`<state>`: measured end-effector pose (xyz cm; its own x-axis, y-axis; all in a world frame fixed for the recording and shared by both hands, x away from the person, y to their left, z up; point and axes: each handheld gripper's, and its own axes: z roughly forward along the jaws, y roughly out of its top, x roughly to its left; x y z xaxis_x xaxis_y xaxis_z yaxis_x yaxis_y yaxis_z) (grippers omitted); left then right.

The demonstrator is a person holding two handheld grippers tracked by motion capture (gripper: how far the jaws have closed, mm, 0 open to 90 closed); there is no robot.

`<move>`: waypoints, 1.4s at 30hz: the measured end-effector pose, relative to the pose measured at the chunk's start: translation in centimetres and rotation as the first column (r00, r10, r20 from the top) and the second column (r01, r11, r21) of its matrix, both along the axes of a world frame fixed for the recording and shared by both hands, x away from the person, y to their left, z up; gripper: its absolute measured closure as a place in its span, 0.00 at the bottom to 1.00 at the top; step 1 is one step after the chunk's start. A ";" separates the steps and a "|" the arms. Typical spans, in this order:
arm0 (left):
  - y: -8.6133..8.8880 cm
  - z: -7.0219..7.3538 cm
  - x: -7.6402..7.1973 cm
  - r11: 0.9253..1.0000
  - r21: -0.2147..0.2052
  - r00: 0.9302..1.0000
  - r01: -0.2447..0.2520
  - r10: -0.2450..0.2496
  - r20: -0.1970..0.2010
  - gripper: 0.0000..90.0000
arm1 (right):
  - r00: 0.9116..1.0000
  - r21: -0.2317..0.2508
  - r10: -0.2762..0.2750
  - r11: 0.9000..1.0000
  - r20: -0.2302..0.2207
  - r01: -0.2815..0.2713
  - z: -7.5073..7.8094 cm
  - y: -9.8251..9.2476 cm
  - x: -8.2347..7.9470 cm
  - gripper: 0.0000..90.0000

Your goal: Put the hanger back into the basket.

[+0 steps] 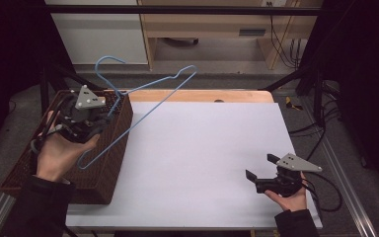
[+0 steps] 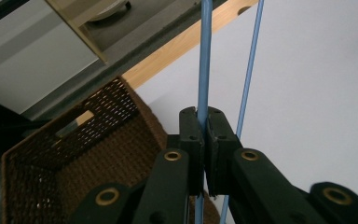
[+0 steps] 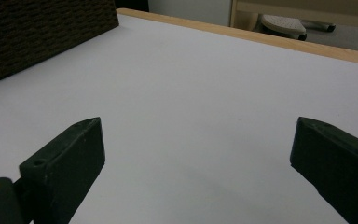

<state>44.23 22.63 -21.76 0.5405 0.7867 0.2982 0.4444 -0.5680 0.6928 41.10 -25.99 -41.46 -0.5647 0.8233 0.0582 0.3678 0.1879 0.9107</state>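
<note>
A thin blue wire hanger (image 1: 148, 96) hangs in the air over the brown wicker basket (image 1: 106, 173) at the table's left, its hook pointing up and back. My left gripper (image 1: 109, 114) is shut on one of its wires above the basket. In the left gripper view the two black jaws pinch the blue wire (image 2: 204, 70) at the left gripper (image 2: 204, 122), and a second wire (image 2: 248, 88) runs just to the right. My right gripper (image 1: 259, 167) rests open near the table's front right, over bare white surface. Nothing lies between the wide-spread jaws of the right gripper (image 3: 198, 149).
The white tabletop (image 1: 202, 148) has a wooden strip (image 1: 202, 95) along its far edge. Beyond it stand a wooden desk and a white cabinet. Cables lie on the floor to the right. The basket's side (image 3: 37, 32) shows at the upper left of the right gripper view.
</note>
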 end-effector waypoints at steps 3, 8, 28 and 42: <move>1.1 -0.1 0.3 1.000 0.002 1.000 -0.026 0.026 -0.002 0.97 | 1.000 0.002 0.001 1.000 0.001 -0.001 0.0 0.0 0.0 0.04; 2.9 -0.4 0.8 0.998 0.000 0.998 -0.058 0.058 -0.011 0.97 | 1.000 -0.002 0.003 1.000 -0.002 -0.003 0.0 0.0 0.0 0.04; 9.1 -1.9 2.3 0.978 0.051 0.978 -0.204 0.206 -0.023 0.97 | 1.000 0.003 0.003 1.000 0.003 -0.003 0.0 0.0 0.0 0.04; 12.6 -4.6 2.5 0.954 0.111 0.956 -0.280 0.287 -0.053 0.97 | 1.000 -0.002 0.004 1.000 -0.001 -0.004 0.0 0.0 0.0 0.04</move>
<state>46.76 35.24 -26.41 0.3212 0.8781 0.3545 0.6411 -0.4772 0.6011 41.14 -25.97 -41.48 -0.5680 0.8211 0.0567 0.3677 0.1915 0.9100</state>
